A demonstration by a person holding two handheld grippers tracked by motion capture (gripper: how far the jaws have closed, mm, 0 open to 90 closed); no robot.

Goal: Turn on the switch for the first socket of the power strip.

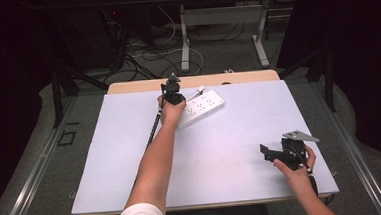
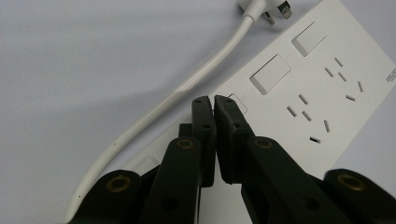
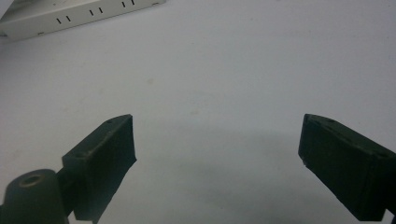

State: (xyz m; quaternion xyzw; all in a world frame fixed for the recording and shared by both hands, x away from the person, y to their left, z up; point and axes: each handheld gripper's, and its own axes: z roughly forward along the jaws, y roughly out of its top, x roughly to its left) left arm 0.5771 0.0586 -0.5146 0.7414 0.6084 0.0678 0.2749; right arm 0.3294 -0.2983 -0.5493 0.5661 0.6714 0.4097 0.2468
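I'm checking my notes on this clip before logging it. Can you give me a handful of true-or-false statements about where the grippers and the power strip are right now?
1. The left gripper has its fingers closed together over the power strip. True.
2. The right gripper is clamped on the strip's cable. False: its fingers stand wide apart over bare table, with nothing between them.
3. The plug is pushed into one of the strip's sockets. False: it lies on the table beside the strip's end, its prongs exposed.
4. The power strip lies near the far edge of the table, by the person's left hand. True.
5. The white cable is coiled on top of the strip. False: it runs along the table beside it.
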